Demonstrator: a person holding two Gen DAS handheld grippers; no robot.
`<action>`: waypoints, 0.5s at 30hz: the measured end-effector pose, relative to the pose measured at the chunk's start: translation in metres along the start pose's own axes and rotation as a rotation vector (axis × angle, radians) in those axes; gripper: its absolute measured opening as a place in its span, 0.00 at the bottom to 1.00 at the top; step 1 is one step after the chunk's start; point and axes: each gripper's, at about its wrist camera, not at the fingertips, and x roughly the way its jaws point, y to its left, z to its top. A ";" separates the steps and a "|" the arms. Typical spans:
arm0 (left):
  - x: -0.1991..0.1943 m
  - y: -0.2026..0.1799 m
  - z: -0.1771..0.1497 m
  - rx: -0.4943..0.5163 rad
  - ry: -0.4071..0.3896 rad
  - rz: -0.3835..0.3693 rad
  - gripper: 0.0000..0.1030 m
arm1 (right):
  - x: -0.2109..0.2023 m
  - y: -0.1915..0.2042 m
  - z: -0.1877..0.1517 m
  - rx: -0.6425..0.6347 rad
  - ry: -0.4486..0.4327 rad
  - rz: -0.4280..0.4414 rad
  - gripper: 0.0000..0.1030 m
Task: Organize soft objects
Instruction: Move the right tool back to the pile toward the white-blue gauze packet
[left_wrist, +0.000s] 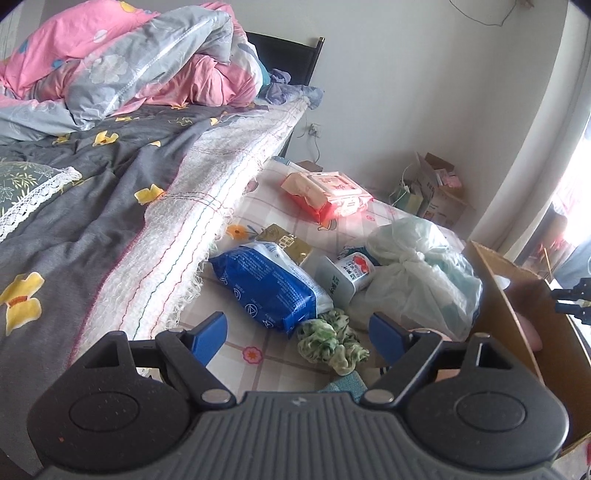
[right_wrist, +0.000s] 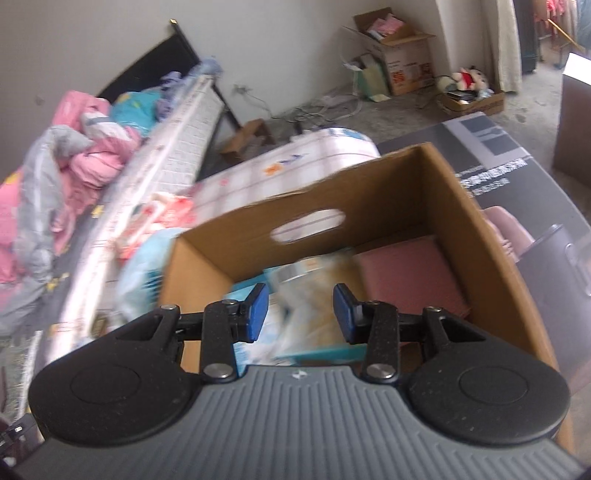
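My left gripper (left_wrist: 297, 330) hangs open and wide over a checked sheet (left_wrist: 258, 354). A green-and-white scrunchie (left_wrist: 328, 339) lies on the sheet between its blue fingers, and neither pad touches it. Just beyond lie a blue wipes pack (left_wrist: 266, 288), a white cup (left_wrist: 347, 277), a tied plastic bag (left_wrist: 417, 266) and a red wipes pack (left_wrist: 325, 192). My right gripper (right_wrist: 300, 314) is above an open cardboard box (right_wrist: 480, 229) with its pads apart. A blurred pale packet (right_wrist: 310, 288) lies in the box below them, unheld, beside a pink folded cloth (right_wrist: 406, 280).
A bed with a grey flowered duvet (left_wrist: 92, 192) and heaped pink bedding (left_wrist: 129, 66) fills the left. The cardboard box wall (left_wrist: 509, 295) stands at the right. More cartons (right_wrist: 399, 55) and a plush toy (right_wrist: 467, 79) sit on the floor by the far wall.
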 end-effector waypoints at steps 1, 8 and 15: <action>0.000 0.001 0.000 -0.002 0.001 -0.006 0.83 | -0.005 0.009 -0.002 -0.009 0.004 0.021 0.38; 0.019 0.004 0.011 -0.021 0.017 -0.078 0.83 | -0.011 0.107 -0.004 -0.130 0.102 0.239 0.44; 0.064 0.007 0.025 -0.049 0.101 -0.074 0.83 | 0.071 0.238 -0.014 -0.269 0.380 0.446 0.52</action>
